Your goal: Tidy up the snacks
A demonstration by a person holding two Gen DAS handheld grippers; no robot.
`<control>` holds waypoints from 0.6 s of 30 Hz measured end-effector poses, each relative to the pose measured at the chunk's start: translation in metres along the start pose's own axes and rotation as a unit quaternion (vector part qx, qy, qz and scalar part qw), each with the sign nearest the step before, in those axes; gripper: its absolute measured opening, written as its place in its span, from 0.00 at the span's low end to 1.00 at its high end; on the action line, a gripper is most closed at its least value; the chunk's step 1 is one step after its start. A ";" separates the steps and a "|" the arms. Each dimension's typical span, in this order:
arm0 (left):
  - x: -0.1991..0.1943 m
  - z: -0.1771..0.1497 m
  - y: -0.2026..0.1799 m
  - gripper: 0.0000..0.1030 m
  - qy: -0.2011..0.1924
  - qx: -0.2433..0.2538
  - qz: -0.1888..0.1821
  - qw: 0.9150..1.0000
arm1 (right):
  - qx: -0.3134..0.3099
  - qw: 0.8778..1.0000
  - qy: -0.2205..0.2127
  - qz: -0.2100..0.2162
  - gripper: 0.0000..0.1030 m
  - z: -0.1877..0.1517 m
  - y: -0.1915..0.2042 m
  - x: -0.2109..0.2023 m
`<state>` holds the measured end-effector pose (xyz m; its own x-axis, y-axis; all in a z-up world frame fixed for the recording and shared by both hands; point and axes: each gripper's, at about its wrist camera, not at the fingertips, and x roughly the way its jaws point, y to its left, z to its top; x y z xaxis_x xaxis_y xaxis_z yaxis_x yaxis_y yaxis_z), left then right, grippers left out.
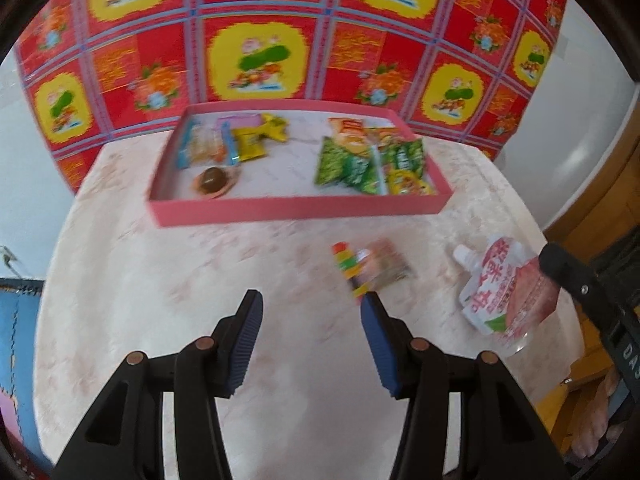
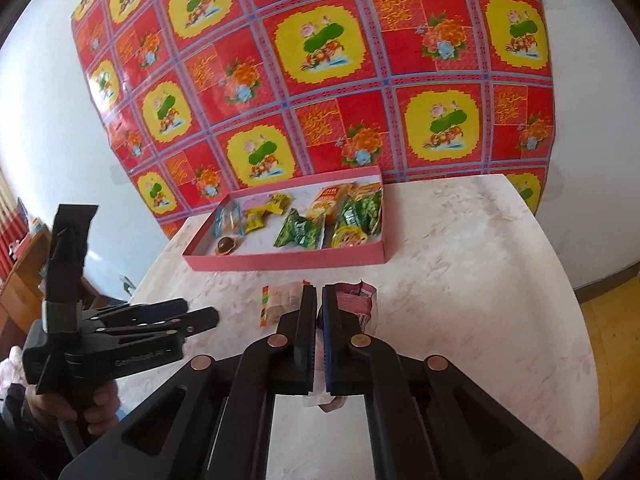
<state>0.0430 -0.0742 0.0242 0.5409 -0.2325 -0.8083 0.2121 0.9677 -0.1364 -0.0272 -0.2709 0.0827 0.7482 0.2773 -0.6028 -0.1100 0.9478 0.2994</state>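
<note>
Right gripper [image 2: 318, 300] clamped on the jelly pouch [image 1: 500, 288]; carry to the pink tray [image 1: 296, 206] looks like the step in hand.

Pouch sits near the table's [image 1: 160, 300] right edge, pinched between the closed right pads. Left gripper [image 1: 312, 316] is part open, empty, hovering over bare tabletop. Striped snack packet [image 1: 372, 268] lies loose mid-table, just in front of the tray's near wall, probably next pick. Tray sits at the far edge against the patterned cloth: left end has small yellow and clear packets [image 1: 224, 144] plus a brown round sweet [image 1: 212, 180]; right end holds green packs [image 1: 360, 164] and orange ones. Middle of the tray is bare, so the next move likely needs a lift clear of the near wall, then a drop there.
</note>
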 end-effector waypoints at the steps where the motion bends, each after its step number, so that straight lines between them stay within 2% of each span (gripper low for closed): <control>1: 0.005 0.003 -0.005 0.52 0.001 0.002 -0.007 1.000 | 0.001 1.000 -0.002 0.001 0.04 0.001 -0.002 0.000; 8: 0.036 0.020 -0.027 0.52 0.016 0.010 -0.024 1.000 | 0.006 1.000 -0.009 0.000 0.04 0.010 -0.011 0.002; 18: 0.061 0.023 -0.049 0.58 0.034 0.040 -0.018 0.998 | 0.019 1.000 -0.006 0.001 0.04 0.013 -0.022 0.011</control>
<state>0.0845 -0.1384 -0.0050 0.4750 -0.2570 -0.8416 0.2957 0.9474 -0.1224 -0.0081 -0.2903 0.0792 0.7562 0.2766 -0.5930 -0.0867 0.9406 0.3282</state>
